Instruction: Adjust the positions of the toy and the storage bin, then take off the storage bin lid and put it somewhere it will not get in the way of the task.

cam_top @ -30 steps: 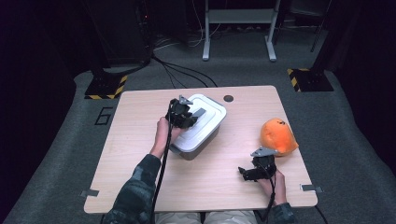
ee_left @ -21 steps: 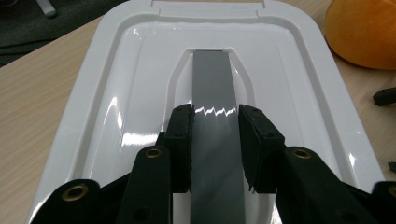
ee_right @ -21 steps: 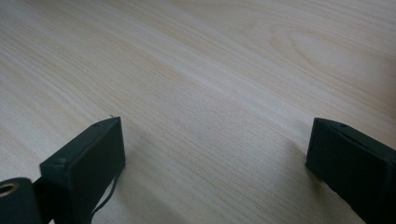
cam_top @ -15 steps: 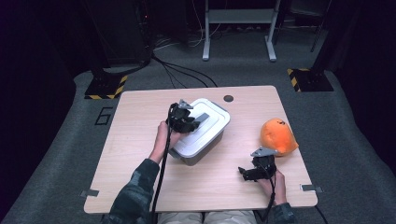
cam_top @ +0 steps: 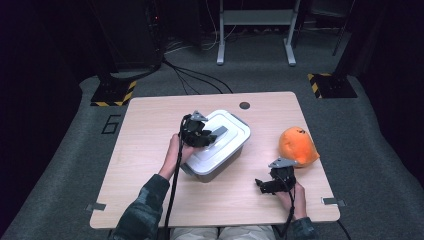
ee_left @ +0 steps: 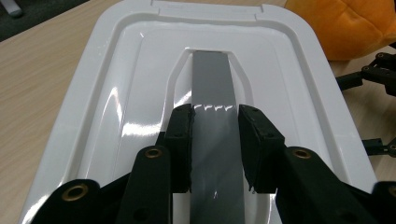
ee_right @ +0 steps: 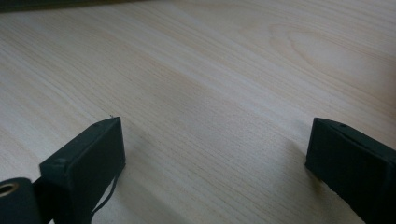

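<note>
A white lidded plastic box [cam_top: 220, 157] stands at the middle of the wooden table [cam_top: 150, 130]. Its lid [ee_left: 126, 93] carries a grey handle bar [ee_left: 212, 79] along the centre. My left gripper [ee_left: 215, 116] is shut on that handle, one pad pressed to each side; from above, the left gripper [cam_top: 210, 136] sits over the lid. An orange plush toy [cam_top: 297, 145] lies at the right of the table. Just in front of it my right gripper [cam_top: 264, 185] rests low on the table. Its jaws stand wide apart with only bare wood [ee_right: 210, 70] between them, so the right gripper [ee_right: 215, 140] is open.
The orange plush toy [ee_left: 345, 23] shows beyond the lid's far right corner, with the right gripper [ee_left: 373, 79] beside it. A dark round hole [cam_top: 244, 105] sits in the tabletop near the far edge. Stands and cables are on the floor behind the table.
The box has turned slightly on the table, its near end swinging toward the person, with the left gripper still on the handle. The right gripper has not moved.
</note>
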A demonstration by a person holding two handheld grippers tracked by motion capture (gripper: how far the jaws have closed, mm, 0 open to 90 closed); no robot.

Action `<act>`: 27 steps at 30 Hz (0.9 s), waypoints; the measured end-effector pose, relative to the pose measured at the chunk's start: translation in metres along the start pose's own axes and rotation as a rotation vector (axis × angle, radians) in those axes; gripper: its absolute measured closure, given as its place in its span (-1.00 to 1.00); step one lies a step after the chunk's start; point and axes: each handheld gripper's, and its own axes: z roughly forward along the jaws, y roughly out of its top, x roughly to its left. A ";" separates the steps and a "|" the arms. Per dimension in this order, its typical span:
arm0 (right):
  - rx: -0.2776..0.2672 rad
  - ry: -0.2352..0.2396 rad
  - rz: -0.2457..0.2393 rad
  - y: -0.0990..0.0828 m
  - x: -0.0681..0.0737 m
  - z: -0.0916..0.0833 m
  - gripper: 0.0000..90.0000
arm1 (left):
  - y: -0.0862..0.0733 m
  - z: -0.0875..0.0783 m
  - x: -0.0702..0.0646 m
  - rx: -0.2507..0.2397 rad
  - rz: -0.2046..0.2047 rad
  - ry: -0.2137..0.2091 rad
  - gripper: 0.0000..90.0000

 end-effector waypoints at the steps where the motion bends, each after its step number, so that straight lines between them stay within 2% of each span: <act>1: 0.000 0.000 0.000 0.000 0.000 0.000 -0.92 | 0.000 0.000 -0.001 0.001 0.001 -0.003 0.47; 6: 0.000 0.000 0.000 0.000 0.000 0.000 -0.92 | 0.000 0.000 -0.006 -0.002 0.001 -0.037 0.47; 7: 0.000 0.000 0.001 0.000 0.000 0.000 -0.92 | 0.000 0.000 -0.006 -0.002 -0.011 -0.062 0.47; 10: 0.000 -0.001 0.001 0.000 0.000 0.000 -0.92 | -0.001 0.001 -0.006 -0.005 -0.018 -0.072 0.47; 16: 0.000 0.000 0.000 0.000 0.000 0.000 -0.92 | 0.000 0.001 -0.010 0.007 0.003 -0.051 0.47; 22: 0.000 0.000 0.000 0.000 0.000 0.000 -0.92 | 0.003 0.001 -0.015 0.032 0.059 -0.007 0.45; 24: 0.000 0.000 0.000 0.000 0.000 0.000 -0.92 | 0.005 0.002 -0.020 0.044 0.080 0.028 0.39; 25: 0.000 0.000 0.000 0.000 0.000 0.000 -0.92 | 0.005 0.002 -0.020 0.044 0.080 0.028 0.37; 27: 0.000 0.000 0.001 0.000 0.000 0.000 -0.92 | 0.007 0.003 -0.022 0.053 0.108 0.040 0.41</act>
